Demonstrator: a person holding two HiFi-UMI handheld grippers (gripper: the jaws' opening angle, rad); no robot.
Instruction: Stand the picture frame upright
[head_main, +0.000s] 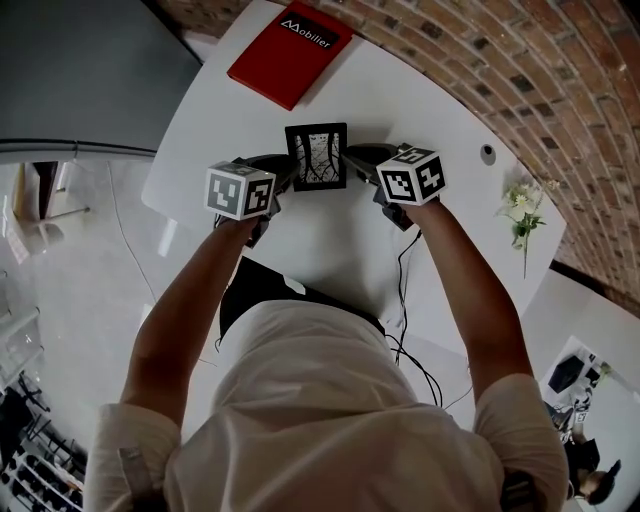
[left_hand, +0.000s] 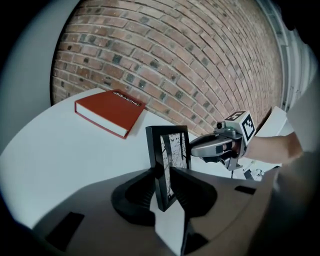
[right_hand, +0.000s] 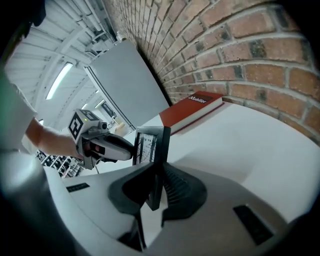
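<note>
A small black picture frame (head_main: 316, 156) with a black-and-white print stands upright on the white table (head_main: 330, 250). My left gripper (head_main: 288, 170) holds its left edge and my right gripper (head_main: 352, 160) its right edge. In the left gripper view the frame (left_hand: 170, 155) rises between the jaws of my left gripper (left_hand: 164, 182), which press on its front and back. In the right gripper view the frame (right_hand: 150, 145) is pinched the same way by my right gripper (right_hand: 155, 182). Each view shows the opposite gripper just beyond the frame.
A red book (head_main: 290, 52) lies flat at the table's far edge, behind the frame. A brick wall (head_main: 520, 70) runs along the right. White flowers (head_main: 522, 215) lie at the right end, near a round grommet (head_main: 487, 154). A black cable (head_main: 405, 300) hangs off the near edge.
</note>
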